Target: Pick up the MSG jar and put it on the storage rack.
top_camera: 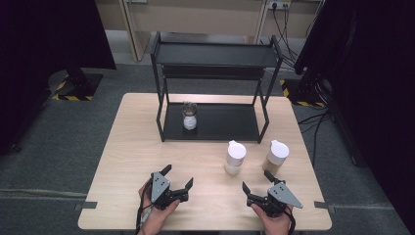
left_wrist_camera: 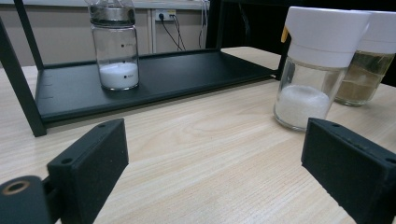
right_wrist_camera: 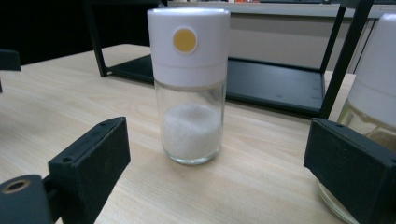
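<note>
Two white-capped glass shakers stand on the wooden table (top_camera: 132,147) in front of a black two-tier rack (top_camera: 210,122). One shaker (top_camera: 235,157) (left_wrist_camera: 315,65) (right_wrist_camera: 189,84) holds white grains, the other (top_camera: 275,156) (left_wrist_camera: 369,58) (right_wrist_camera: 373,116) brownish powder. A clear jar with a metal lid (top_camera: 189,116) (left_wrist_camera: 114,44), part full of white powder, sits on the rack's lower shelf. My left gripper (top_camera: 177,176) (left_wrist_camera: 224,172) is open near the table's front edge. My right gripper (top_camera: 256,181) (right_wrist_camera: 219,172) is open just short of the two shakers, touching neither.
The rack's upper shelf (top_camera: 215,54) is bare. Dark screens on stands (top_camera: 73,54) flank the table on the grey floor. Cables (top_camera: 288,29) run to wall sockets at the back right.
</note>
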Motion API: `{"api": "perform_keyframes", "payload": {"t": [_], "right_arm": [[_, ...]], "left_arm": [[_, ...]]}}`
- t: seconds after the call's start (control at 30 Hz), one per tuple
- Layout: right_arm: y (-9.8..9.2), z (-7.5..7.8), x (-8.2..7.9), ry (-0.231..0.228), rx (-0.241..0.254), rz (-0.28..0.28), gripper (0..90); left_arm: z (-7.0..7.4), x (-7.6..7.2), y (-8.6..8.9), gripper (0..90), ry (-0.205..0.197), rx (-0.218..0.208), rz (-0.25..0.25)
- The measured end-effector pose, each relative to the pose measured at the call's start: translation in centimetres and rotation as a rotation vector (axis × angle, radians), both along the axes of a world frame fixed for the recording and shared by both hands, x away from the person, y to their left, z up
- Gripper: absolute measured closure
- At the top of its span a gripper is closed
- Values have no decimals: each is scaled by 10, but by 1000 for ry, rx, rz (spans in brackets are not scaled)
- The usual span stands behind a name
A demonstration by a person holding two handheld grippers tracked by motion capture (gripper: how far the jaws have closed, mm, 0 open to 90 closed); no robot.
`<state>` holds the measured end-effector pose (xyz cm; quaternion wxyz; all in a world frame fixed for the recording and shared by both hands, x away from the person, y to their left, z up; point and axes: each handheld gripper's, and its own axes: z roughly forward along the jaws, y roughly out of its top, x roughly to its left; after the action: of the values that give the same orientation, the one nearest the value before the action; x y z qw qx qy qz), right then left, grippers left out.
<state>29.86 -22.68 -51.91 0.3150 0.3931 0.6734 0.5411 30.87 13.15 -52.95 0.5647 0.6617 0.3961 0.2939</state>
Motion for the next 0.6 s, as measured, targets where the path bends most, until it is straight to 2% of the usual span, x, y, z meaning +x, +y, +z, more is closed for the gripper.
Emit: {"api": "perform_keyframes", "payload": {"t": [0.27, 0.6], "right_arm": [[6, 14, 3, -30, 20, 19, 65], [24, 18, 23, -25, 7, 39, 69]], "left_arm": [[0, 0, 1, 69, 4, -8, 2], [0, 0, 0, 69, -1, -2, 0]]}}
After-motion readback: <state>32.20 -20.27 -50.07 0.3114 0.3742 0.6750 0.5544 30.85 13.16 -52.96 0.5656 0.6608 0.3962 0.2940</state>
